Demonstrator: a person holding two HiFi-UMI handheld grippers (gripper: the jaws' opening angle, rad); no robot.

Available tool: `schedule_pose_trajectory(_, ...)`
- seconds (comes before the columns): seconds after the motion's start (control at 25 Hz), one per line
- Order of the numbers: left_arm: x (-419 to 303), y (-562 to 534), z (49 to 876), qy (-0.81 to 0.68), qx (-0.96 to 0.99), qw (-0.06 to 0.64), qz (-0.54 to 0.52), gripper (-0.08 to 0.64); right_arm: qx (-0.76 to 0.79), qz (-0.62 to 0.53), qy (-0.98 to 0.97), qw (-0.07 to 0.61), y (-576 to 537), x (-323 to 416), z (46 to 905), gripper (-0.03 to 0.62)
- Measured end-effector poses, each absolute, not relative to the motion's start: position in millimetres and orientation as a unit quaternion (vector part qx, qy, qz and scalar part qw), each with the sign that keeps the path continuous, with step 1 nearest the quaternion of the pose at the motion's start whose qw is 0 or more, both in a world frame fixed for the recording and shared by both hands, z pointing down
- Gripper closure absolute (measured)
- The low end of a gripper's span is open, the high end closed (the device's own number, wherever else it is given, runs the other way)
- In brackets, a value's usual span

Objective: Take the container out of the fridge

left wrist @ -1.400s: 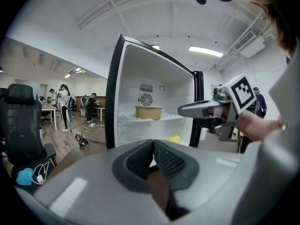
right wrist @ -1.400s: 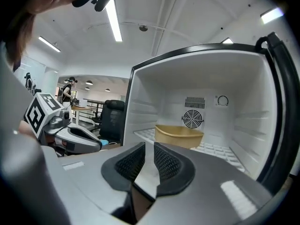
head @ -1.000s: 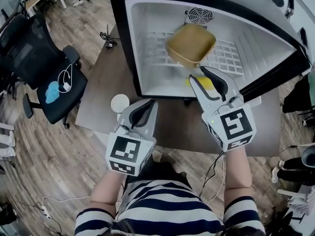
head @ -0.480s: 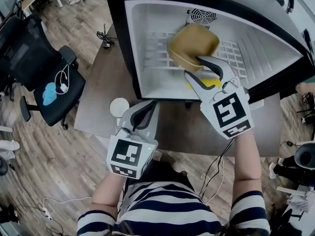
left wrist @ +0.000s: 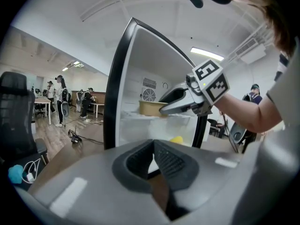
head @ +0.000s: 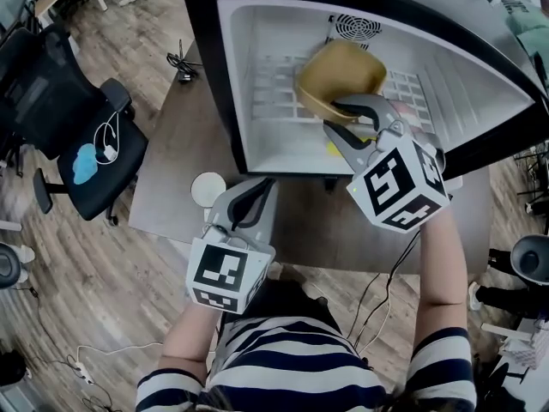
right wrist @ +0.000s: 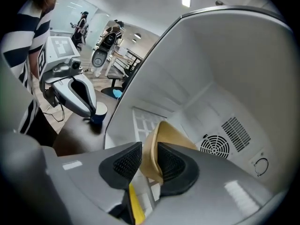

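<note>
A tan paper container (head: 339,80) stands on the wire shelf (head: 274,84) inside the open fridge (head: 257,24). My right gripper (head: 333,117) reaches into the fridge and its jaws are closing, one on each side of the container's near wall (right wrist: 154,151). A thin gap still shows beside one pad. My left gripper (head: 257,183) is held low over the table in front of the fridge, shut with nothing between its jaws. From the left gripper view, the container (left wrist: 150,108) sits just behind the right gripper's fingers.
The fridge stands on a dark table (head: 180,144). A yellow object (head: 333,148) lies on the fridge floor below the shelf. A white-topped cup (head: 208,185) stands on the table by my left gripper. A black office chair (head: 77,136) is at the left.
My right gripper has gone forward into the fridge, from in front of the opening to astride the container's wall. My left gripper has stayed put.
</note>
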State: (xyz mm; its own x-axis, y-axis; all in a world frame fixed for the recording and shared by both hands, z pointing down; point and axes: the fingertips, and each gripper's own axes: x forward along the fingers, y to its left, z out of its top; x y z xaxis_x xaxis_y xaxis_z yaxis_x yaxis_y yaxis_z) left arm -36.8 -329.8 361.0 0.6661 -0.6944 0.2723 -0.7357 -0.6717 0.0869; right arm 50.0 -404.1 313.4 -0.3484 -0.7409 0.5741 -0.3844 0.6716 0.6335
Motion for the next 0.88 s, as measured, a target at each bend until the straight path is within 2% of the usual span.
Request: schedule_pose_trajectory(0.88,-29.6,-310.3,345.3,-0.403,0.906,0.083,0.1,0.56,0.319,-0.21,-0.812,0.442,-358.2,57.6,305.2,0.568)
